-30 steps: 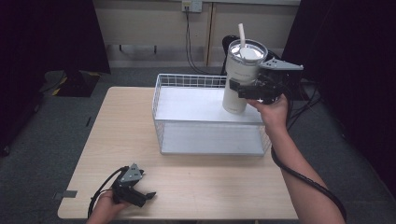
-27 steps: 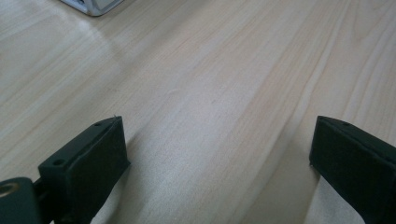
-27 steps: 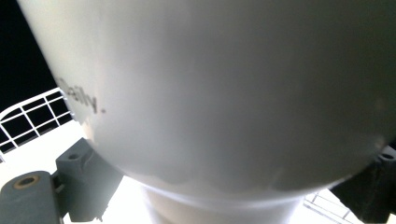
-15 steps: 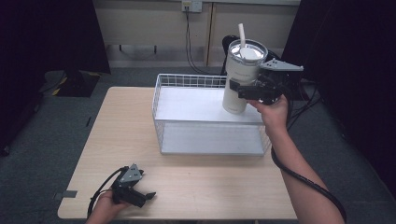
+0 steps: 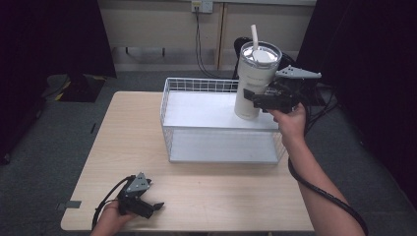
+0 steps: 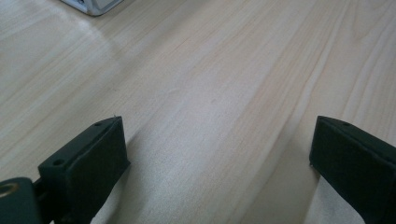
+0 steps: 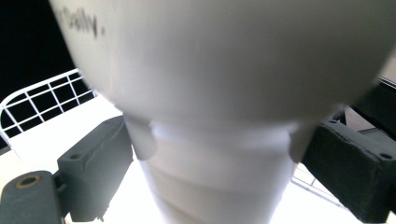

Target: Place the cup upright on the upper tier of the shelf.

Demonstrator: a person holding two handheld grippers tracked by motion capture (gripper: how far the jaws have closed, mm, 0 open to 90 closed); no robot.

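Observation:
A tall white tumbler (image 5: pixel 255 81) with a clear lid and a white straw hangs upright over the back right corner of a white wire basket (image 5: pixel 196 84). My right gripper (image 5: pixel 254 100) is shut on the tumbler's narrow lower part, with one black jaw on each side of the tumbler (image 7: pixel 219 93) in the right gripper view. My left gripper (image 5: pixel 156 206) rests on the wooden table (image 5: pixel 128 132) near its front left edge. It is open, and between its jaws lies bare wood (image 6: pixel 217 116).
The basket has a white floor and stands on the table's back right half. A black cable (image 5: pixel 319 189) trails along the right forearm. Behind the table are a wall socket (image 5: pixel 202 6) and hanging cords, with grey carpet around.

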